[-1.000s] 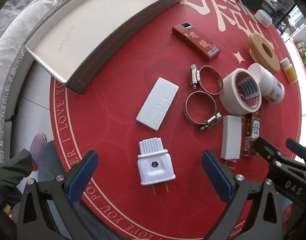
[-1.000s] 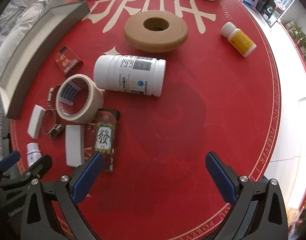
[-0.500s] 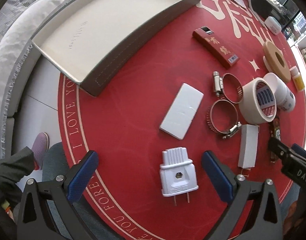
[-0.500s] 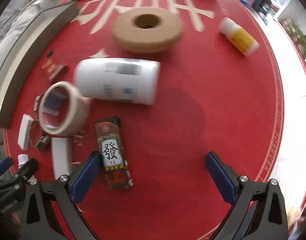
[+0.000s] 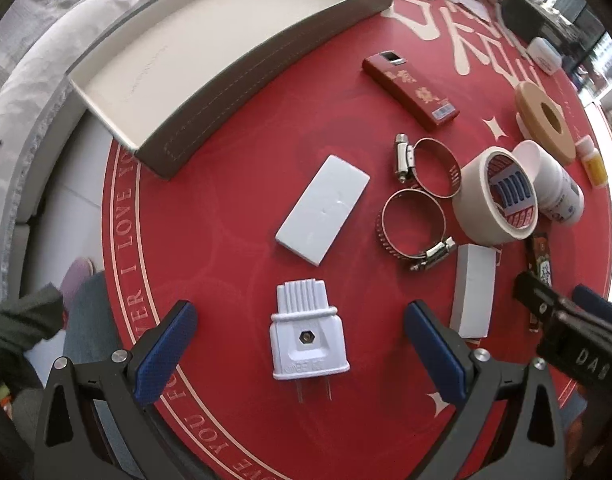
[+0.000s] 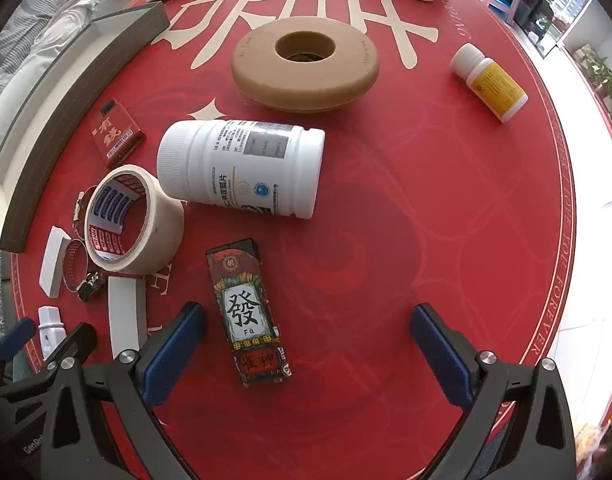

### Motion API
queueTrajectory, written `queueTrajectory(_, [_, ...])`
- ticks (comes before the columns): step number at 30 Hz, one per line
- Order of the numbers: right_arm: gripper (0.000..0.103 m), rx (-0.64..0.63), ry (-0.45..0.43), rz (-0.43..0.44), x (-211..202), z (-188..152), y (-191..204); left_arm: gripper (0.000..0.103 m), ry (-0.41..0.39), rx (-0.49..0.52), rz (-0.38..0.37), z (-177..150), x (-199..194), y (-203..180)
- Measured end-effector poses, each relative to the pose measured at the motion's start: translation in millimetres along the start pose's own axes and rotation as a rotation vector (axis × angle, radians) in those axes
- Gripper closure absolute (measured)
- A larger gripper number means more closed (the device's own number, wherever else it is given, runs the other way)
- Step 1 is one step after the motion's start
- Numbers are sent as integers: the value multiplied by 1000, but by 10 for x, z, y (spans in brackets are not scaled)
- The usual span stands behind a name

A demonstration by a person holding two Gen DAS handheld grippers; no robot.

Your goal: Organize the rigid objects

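I hold the left gripper (image 5: 299, 344) over the plug (image 5: 308, 342) on the red tabletop (image 5: 233, 216), jaws wide and empty either side of it. The right gripper (image 6: 306, 350) hangs equally open, empty, near the lighter (image 6: 247, 314). Picking is about to start: next I must lower and close. The tray (image 5: 209, 92) beyond the plug waits empty; its far end is cropped.
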State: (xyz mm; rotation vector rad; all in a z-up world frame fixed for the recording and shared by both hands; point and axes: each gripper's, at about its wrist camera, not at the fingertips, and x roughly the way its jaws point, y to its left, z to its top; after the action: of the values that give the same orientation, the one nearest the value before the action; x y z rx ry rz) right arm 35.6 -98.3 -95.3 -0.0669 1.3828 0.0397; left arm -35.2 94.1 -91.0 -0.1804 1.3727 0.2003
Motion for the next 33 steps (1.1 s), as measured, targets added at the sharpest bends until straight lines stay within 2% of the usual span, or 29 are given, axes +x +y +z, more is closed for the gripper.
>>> queueTrajectory(2, [5,-25,-11,4,-38,-41,52,2,23,23,-3,13,-22,-83])
queueTrajectory(4, [17,-52,-15,10,-93,-64,148,8,23,55,-9,-22,-89,-201])
queueTrajectory(5, [20,-69,-16,14,-114,-59,177,15,21,70,-12,-5,-104,-270])
queueTrajectory(6, [31,-82,-19,17,-137,-60,202,23,18,93,-17,-27,-137,-293])
queueTrajectory(7, [47,-92,-22,20,-162,-56,217,29,14,109,-21,-44,-163,-313])
queueTrajectory(8, [58,-99,-27,22,-186,-52,227,44,8,127,-25,-63,-193,-343])
queueTrajectory(9, [78,-104,-27,22,-204,-53,230,68,-1,144,-30,-81,-221,-369])
queueTrajectory(12, [78,-75,-25,46,-226,-75,163,70,5,158,-80,-122,-247,-369])
queueTrajectory(15, [78,-29,-51,86,-316,-152,87,70,27,105,-148,-139,-290,-215])
queueTrajectory(17, [78,-8,-84,107,-428,-229,30,70,3,98,-174,-227,-340,-59])
queueTrajectory(19, [78,19,-116,128,-557,-312,-19,70,-52,114,-180,-263,-508,2])
queueTrajectory(21, [78,37,-145,144,-669,-354,-65,70,-125,142,-167,-256,-738,-125])
queueTrajectory(24, [78,52,-196,157,-963,-459,-170,70,-218,173,-160,-101,-1023,-204])
queueTrajectory(28, [78,60,-260,175,-1249,-436,-170,70,-335,222,-157,95,-1349,-412])
queueTrajectory(33, [78,50,-317,215,-1552,-314,-52,70,-405,227,-158,296,-1695,-508])
